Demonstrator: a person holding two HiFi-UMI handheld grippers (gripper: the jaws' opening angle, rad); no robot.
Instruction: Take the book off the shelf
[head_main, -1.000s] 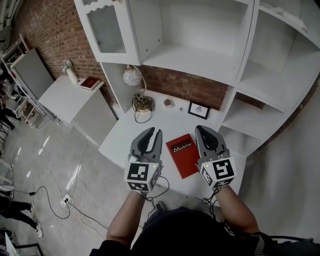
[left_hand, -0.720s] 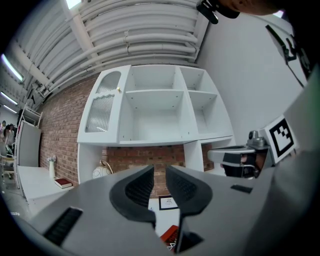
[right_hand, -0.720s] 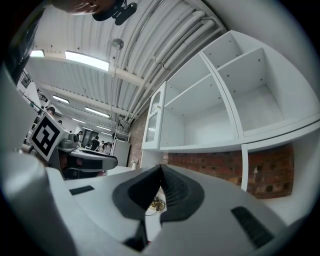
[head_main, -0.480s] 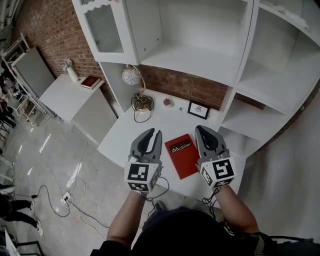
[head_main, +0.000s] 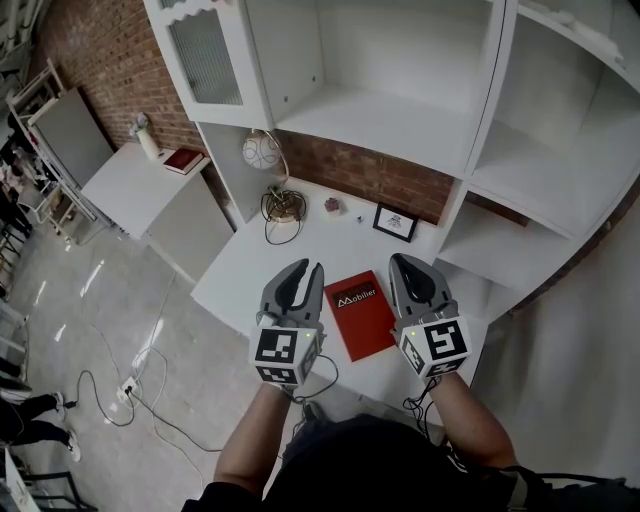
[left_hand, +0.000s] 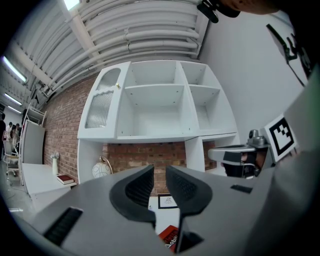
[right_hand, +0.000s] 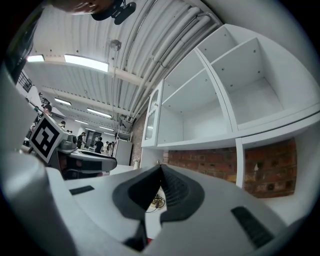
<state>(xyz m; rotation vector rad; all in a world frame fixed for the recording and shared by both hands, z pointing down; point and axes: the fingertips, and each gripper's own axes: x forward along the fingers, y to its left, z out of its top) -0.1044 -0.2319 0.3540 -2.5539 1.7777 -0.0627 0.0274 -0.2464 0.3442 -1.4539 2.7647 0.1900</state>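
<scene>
At the jaws of the left gripper (left_hand: 160, 171) the two curved grey shells with their ribbed black linings are drawn together with only a slit between the tips, and nothing sits in it. The right gripper (right_hand: 160, 169) is the same, tips meeting and empty. Both hover level above the near edge of the desk (head_main: 255, 268), one on each side of the book (head_main: 362, 312), which lies flat and slightly skewed on the bare white top, touching neither gripper. It is a thin red rectangle with a smooth cover and white lettering near its far edge. Every open compartment of the shelf unit (head_main: 390, 120) above is bare, so the taking-down looks finished. Should the book need lifting again, a gripper would have to open and slide under an edge, since so flat a thing offers little to pinch. Behind it stand a small framed picture (head_main: 396, 222), a coil of cable (head_main: 284, 206) and a round globe lamp (head_main: 260, 152), against rough red brick.
</scene>
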